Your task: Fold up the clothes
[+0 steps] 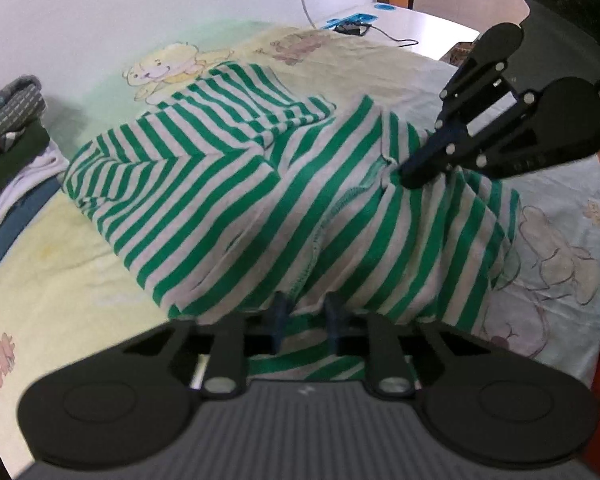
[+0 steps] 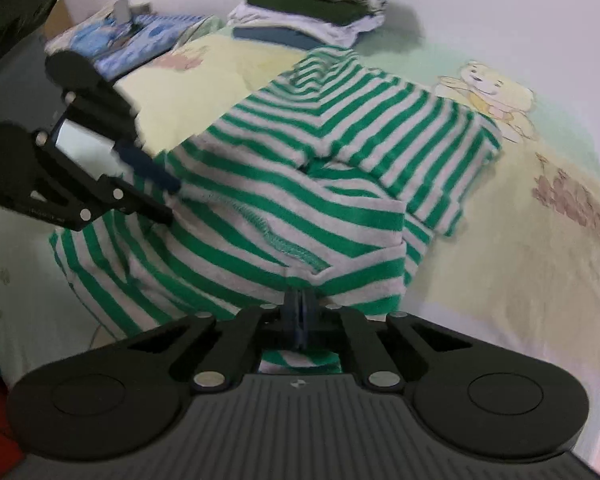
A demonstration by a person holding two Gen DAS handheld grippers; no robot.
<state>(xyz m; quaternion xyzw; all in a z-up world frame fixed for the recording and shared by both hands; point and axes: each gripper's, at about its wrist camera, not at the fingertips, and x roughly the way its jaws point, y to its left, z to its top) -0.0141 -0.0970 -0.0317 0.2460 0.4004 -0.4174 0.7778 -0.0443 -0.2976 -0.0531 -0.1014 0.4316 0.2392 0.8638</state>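
- Two claws grip one green-and-white striped garment [image 1: 228, 184] that lies rumpled on a bed sheet [image 1: 60, 280] printed with cartoon bears.
- Left claw [image 1: 306, 312]: jaws nearly closed, pinching the garment's near edge, with cloth bunched between the fingers.
- Right claw [image 2: 300, 312]: jaws pressed together on a fold of the same garment beside a stitched green seam [image 2: 284, 246].
- Beyond the garment, a pile of folded clothes [image 2: 320, 4] sits on the bed near the wall.
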